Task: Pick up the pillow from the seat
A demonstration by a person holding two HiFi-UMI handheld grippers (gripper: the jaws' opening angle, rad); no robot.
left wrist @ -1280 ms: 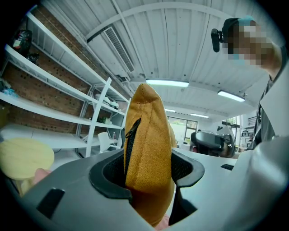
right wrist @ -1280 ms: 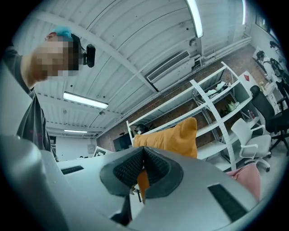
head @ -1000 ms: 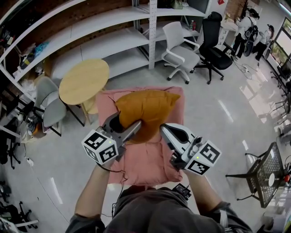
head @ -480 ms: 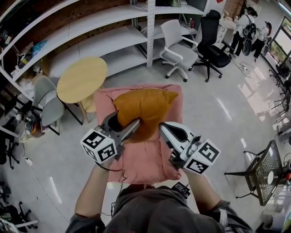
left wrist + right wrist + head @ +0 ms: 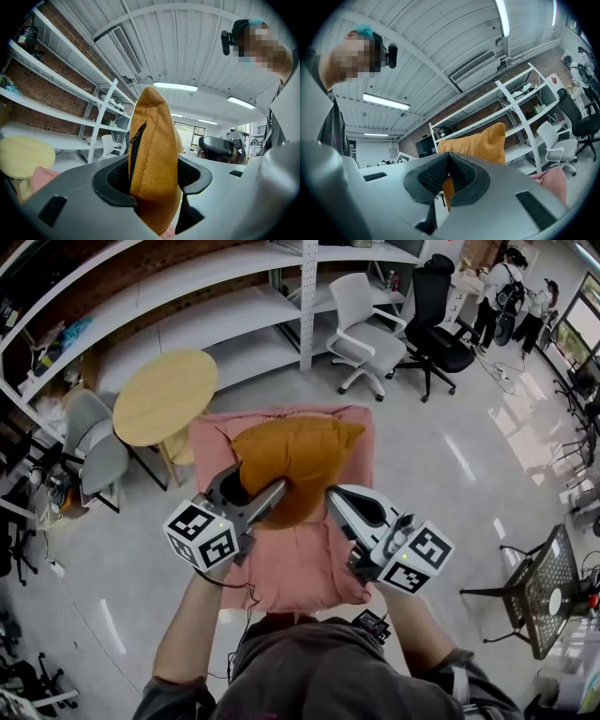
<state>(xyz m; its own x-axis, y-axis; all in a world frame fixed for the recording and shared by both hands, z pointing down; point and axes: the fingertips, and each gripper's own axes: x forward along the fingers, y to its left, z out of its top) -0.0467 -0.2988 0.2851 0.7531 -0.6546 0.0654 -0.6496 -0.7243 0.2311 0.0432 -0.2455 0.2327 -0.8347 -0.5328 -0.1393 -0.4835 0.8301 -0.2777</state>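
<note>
The pillow (image 5: 295,456) is pinched by the left gripper (image 5: 255,487), and its zip side is squeezed between the part-open jaws. A thin bit of its edge is nipped by the right gripper (image 5: 335,498), whose jaws are pressed almost together. The pillow is held up over the pink seat (image 5: 309,563). Farther off, a round table (image 5: 164,395), a white chair (image 5: 366,329), a black chair (image 5: 441,329) and shelves (image 5: 187,324) are seen.
</note>
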